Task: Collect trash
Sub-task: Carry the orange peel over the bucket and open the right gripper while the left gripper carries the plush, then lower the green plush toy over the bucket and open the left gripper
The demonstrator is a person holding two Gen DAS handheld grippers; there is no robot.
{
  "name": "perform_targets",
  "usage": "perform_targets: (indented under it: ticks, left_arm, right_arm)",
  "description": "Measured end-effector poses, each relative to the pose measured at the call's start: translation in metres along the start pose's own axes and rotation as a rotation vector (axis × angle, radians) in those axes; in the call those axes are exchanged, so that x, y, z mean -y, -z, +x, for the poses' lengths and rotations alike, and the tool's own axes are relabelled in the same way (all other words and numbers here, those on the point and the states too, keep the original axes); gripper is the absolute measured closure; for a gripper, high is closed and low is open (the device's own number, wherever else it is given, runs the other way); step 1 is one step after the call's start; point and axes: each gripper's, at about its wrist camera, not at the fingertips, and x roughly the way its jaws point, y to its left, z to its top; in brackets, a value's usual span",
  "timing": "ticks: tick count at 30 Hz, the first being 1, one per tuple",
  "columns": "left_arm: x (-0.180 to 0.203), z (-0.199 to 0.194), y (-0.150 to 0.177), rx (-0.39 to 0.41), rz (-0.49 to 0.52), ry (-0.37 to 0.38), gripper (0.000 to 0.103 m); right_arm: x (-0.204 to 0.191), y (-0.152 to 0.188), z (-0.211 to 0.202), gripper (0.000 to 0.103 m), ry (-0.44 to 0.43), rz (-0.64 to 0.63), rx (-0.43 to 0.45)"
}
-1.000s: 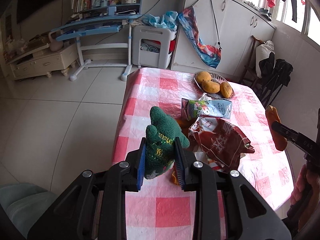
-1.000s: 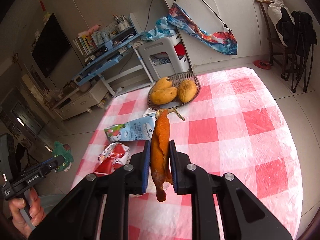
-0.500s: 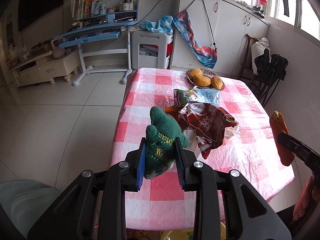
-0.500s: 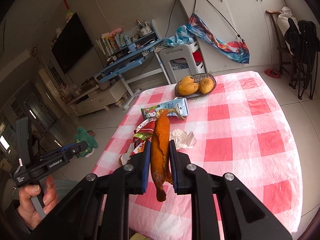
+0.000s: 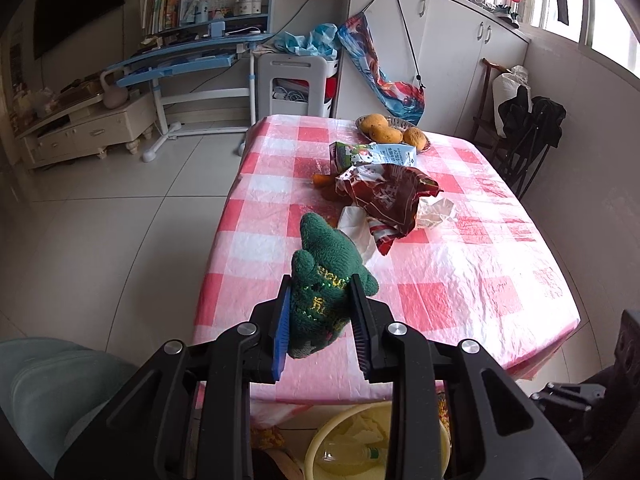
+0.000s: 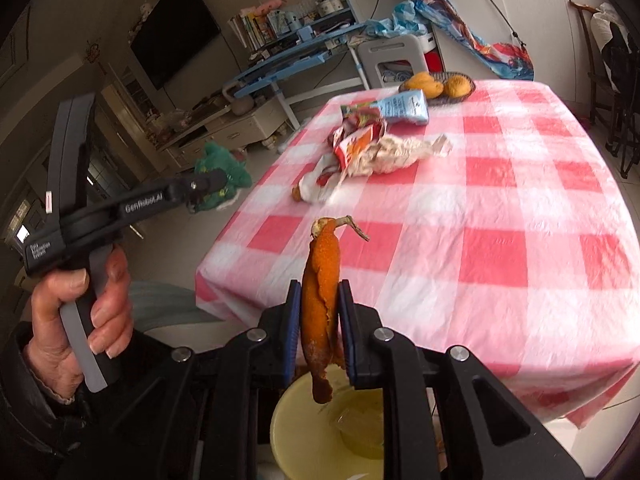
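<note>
Above the pale yellow plastic bin (image 6: 320, 432) beside the table (image 6: 500, 208), the right hand-held gripper (image 6: 319, 334) pinches a limp orange peel (image 6: 320, 280), awaiting release, while the left hand-held gripper (image 5: 320, 320) clamps a green knitted cloth (image 5: 320, 280).

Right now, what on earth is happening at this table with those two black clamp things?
A person is clearing rubbish with a hand-held gripper in each hand. The right gripper is clamped on an orange peel, held above a yellow bucket at the table's near edge. The left gripper grips a green knitted cloth. Wrappers and a crumpled tissue are on the table.
</note>
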Motion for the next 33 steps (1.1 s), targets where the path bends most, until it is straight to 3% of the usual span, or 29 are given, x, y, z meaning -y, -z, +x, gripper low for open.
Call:
perform_targets:
  ticks: [8,11,13,17,20,24,27,29,31,33]
  left_arm:
    - [0.006,-0.012,0.025,-0.011,0.0,0.03,0.077]
    - [0.007,-0.016,0.032,-0.014,0.005,0.037,0.077]
    - [0.009,-0.018,0.037,-0.021,0.007,0.045,0.077]
    - [0.02,-0.016,0.053,-0.062,0.016,0.077,0.077]
    - [0.033,-0.01,0.073,-0.126,0.034,0.093,0.077]
    - [0.052,0.006,0.113,-0.29,0.079,0.097,0.076]
    - [0.066,0.018,0.141,-0.416,0.143,0.092,0.076]
    - [0.075,0.02,0.147,-0.439,0.192,0.088,0.07]
    - [0.078,0.017,0.147,-0.419,0.214,0.072,0.051]
    - [0.077,0.013,0.144,-0.394,0.212,0.049,0.045]
  right_arm:
    - [-0.022,0.059,0.036,0.08,0.018,-0.022,-0.231]
    - [-0.027,0.068,0.041,0.059,0.053,-0.042,-0.266]
    - [-0.028,0.07,0.04,0.057,0.067,-0.039,-0.259]
    - [-0.021,0.065,0.026,0.046,0.098,-0.004,-0.191]
    - [-0.017,0.056,0.005,0.037,0.131,0.025,-0.065]
    - [-0.002,0.044,-0.035,0.023,0.198,0.094,0.152]
    - [0.013,0.044,-0.051,0.023,0.219,0.169,0.228]
    - [0.02,0.044,-0.055,0.023,0.223,0.207,0.24]
    - [0.023,0.043,-0.054,0.023,0.224,0.223,0.24]
    - [0.023,0.042,-0.053,0.023,0.225,0.225,0.24]
